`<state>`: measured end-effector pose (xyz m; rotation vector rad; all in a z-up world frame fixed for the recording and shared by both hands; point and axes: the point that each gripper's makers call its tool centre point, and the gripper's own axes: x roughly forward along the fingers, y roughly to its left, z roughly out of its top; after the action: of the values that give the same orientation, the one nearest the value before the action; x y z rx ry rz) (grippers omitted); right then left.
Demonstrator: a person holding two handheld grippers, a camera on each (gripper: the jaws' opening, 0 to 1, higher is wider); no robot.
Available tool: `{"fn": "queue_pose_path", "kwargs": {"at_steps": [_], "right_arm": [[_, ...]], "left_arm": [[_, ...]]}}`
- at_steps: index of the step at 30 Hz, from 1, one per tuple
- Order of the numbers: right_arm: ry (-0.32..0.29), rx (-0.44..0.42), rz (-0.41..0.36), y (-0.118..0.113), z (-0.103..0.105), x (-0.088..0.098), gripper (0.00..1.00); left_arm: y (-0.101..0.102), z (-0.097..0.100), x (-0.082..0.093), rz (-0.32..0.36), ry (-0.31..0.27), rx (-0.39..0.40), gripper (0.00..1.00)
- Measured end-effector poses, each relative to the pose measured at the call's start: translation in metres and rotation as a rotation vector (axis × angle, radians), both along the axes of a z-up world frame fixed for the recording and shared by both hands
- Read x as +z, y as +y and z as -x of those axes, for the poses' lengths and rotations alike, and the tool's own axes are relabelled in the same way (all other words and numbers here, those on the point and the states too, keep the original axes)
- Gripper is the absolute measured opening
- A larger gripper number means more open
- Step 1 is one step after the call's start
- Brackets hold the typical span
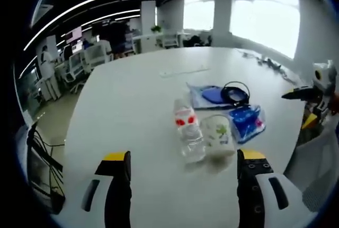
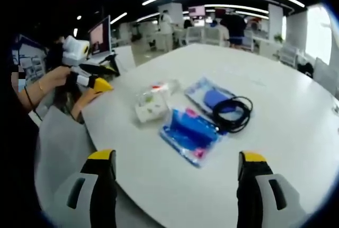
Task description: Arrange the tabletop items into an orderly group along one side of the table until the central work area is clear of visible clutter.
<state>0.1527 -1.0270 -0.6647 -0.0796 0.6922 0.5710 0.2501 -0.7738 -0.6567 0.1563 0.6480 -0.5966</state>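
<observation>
open office: bright windows (image 1: 254, 10) at 1 o'clock, ceiling light strips (image 1: 100, 0) at 11, white desks and chairs (image 1: 79, 63) at 10.

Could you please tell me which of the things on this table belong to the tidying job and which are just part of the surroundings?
Part of the job:
- plastic bottle
- white cup
- blue packet
- clear pouch with a blue item
- black cable

Just lying about:
- office chairs
- small items at the table's far edge, too small to identify
</observation>
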Motion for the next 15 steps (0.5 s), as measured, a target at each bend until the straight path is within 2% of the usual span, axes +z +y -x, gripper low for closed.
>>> {"fn": "queue_pose_path", "kwargs": {"at_steps": [15], "right_arm": [[-0.005,0.01,-0.008,0.002,-0.011,0.0,0.93]], "left_arm": [[-0.012,-0.02,-0.017,-0.019,0.039,-0.042,0.78]]}}
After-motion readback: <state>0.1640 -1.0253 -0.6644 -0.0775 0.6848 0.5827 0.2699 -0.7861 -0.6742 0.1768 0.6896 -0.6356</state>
